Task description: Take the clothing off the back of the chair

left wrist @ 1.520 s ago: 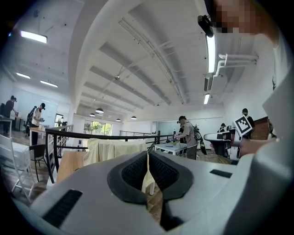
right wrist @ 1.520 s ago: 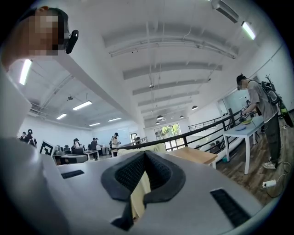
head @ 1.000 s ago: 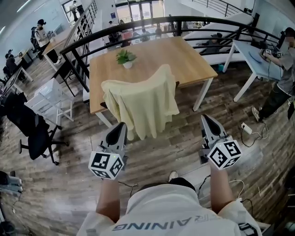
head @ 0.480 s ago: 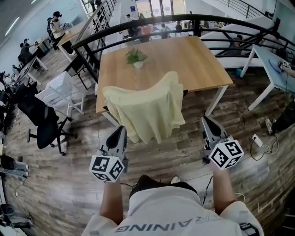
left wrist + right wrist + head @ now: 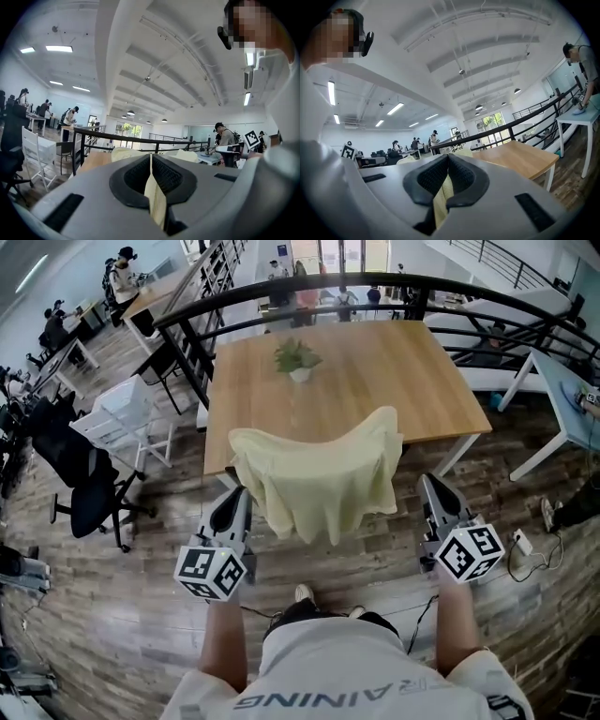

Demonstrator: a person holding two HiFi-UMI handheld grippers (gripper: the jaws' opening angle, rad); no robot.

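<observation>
A: Jaws pressed together on both, the grey left gripper (image 5: 235, 501) and grey right gripper (image 5: 432, 487) flanking the pale yellow cloth (image 5: 323, 470), which drapes the hidden chair back

B: Open them first, I'd say, then pinch its top corners and lift

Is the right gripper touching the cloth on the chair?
Apart. The head view shows a strip of floor between the right gripper and the cloth.

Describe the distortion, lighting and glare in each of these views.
Head view: fisheye bows the railing and wooden table; light is even. Left gripper view: ceiling lights glare; corners go dark. Right gripper view: same round vignette, windows bright.
</observation>
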